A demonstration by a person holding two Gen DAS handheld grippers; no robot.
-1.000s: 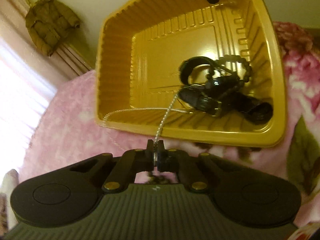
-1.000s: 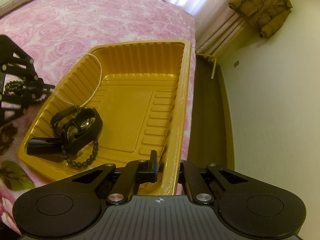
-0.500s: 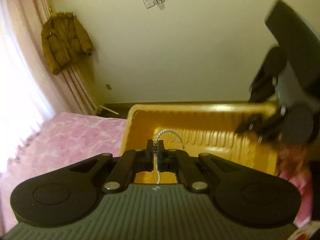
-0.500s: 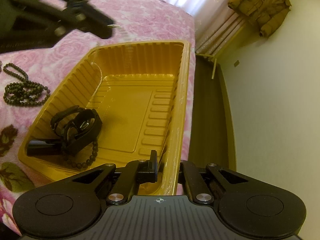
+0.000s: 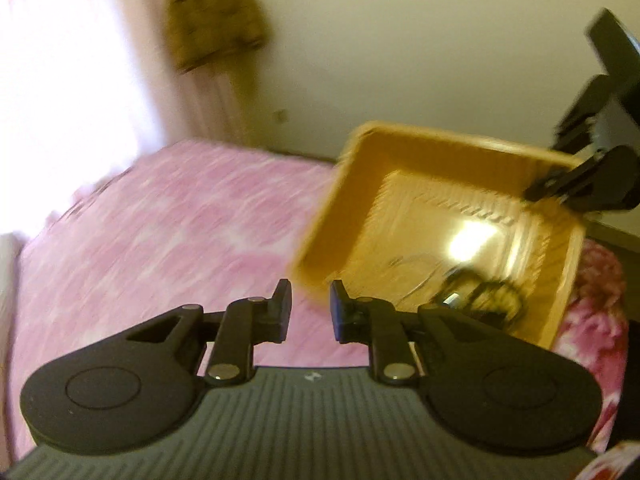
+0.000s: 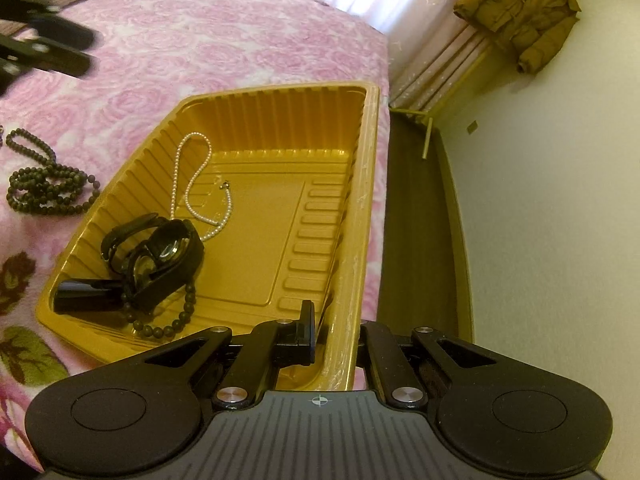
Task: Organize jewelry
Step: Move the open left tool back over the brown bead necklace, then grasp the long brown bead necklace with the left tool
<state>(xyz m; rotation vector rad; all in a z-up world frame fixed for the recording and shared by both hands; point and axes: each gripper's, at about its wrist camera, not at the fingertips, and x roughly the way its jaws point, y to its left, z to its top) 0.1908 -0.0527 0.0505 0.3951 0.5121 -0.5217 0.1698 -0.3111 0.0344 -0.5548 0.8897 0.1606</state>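
Observation:
A gold plastic tray (image 6: pixel 362 168) lies on the pink bed. In it lie a white pearl necklace (image 6: pixel 192 188), black watches (image 6: pixel 160 252) and a dark bead bracelet (image 6: pixel 176 316). My right gripper (image 6: pixel 336 332) is shut on the tray's near wall. My left gripper (image 5: pixel 310 312) is open and empty, above the bed beside the tray (image 5: pixel 320 224); that view is blurred. It also shows at the far left of the right wrist view (image 6: pixel 44 48). A dark bead necklace (image 6: pixel 44 184) lies on the bed left of the tray.
The pink floral bedspread (image 6: pixel 200 40) stretches around the tray. The bed edge and dark floor (image 6: pixel 416 240) run along the tray's right side. A brown jacket (image 6: pixel 520 8) hangs by the curtain.
My left gripper has opened and let go of the pearl necklace, which now lies in the tray. It has drawn back to the left. The right gripper has stayed on the tray wall.

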